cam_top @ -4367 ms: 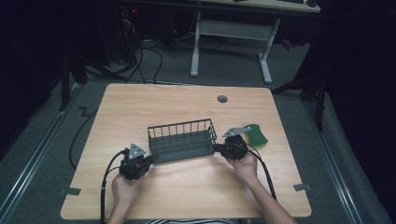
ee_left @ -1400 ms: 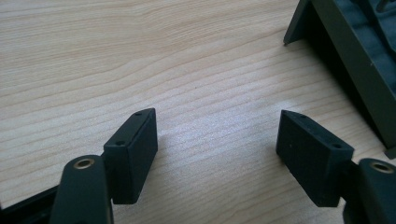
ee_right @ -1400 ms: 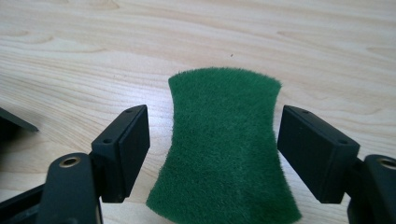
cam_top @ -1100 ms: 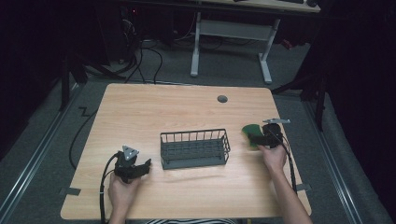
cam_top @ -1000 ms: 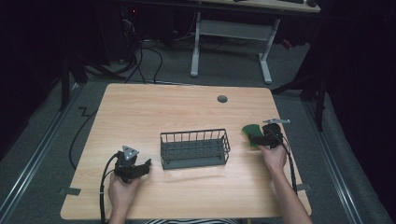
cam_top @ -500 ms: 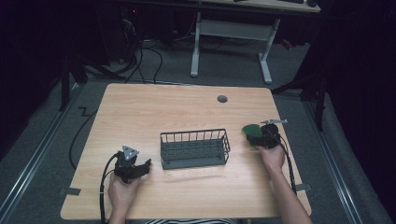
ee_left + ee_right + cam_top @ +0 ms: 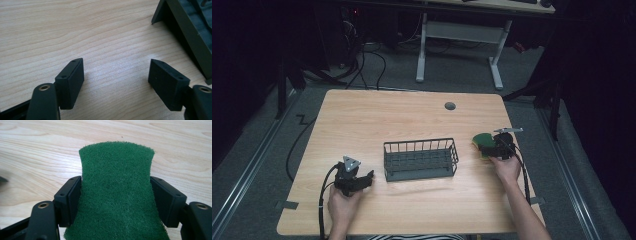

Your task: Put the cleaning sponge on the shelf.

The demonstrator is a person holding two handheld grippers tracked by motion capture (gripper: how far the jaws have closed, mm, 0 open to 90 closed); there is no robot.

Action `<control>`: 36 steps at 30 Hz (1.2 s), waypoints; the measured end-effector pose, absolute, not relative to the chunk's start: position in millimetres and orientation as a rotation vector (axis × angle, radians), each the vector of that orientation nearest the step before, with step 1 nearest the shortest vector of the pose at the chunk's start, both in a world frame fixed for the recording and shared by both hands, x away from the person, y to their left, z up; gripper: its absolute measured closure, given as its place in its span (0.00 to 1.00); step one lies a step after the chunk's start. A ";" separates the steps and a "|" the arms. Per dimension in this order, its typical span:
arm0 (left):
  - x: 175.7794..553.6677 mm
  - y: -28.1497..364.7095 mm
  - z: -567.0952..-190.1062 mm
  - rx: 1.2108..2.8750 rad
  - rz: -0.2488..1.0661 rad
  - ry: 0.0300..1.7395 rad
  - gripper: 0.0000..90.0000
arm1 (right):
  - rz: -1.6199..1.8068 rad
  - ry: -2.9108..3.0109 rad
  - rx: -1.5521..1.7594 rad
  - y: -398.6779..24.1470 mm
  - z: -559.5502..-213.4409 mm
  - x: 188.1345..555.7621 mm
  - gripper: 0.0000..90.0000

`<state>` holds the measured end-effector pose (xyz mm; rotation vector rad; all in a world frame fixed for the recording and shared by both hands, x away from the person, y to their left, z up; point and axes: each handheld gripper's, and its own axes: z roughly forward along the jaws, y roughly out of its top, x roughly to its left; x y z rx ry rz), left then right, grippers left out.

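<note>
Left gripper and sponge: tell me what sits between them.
High view: the wire basket stands between the left gripper and the green sponge, with bare table either side.

The high view looks forward and down on the whole desk [image 7: 412, 115] from afar. Each gripper view skims the desktop closely; the left shares the wire basket [image 7: 420, 159].

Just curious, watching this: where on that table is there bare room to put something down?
The wooden table is bare behind the dark wire basket, apart from a small round hole, and along the front edge. It is crowded by the green scouring sponge.
</note>
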<state>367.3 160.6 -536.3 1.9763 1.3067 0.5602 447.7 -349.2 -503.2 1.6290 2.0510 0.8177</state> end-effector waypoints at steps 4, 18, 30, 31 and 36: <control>367.4 160.7 -536.3 1.977 0.560 1.306 0.33 | 0.853 2.068 1.599 -347.0 -496.4 443.2 0.33; 367.4 160.8 -536.3 1.976 0.558 1.307 0.33 | 0.967 2.112 1.491 -342.2 -463.4 416.6 0.34; 367.3 160.7 -536.3 1.977 0.559 1.306 0.33 | 1.025 2.147 1.368 -328.2 -434.1 400.7 0.34; 367.3 160.6 -536.3 1.977 0.559 1.306 0.33 | 1.029 2.151 1.355 -326.0 -431.6 399.8 0.34; 367.2 160.5 -536.3 1.978 0.560 1.306 0.33 | 1.054 2.166 1.284 -314.4 -417.9 396.0 0.34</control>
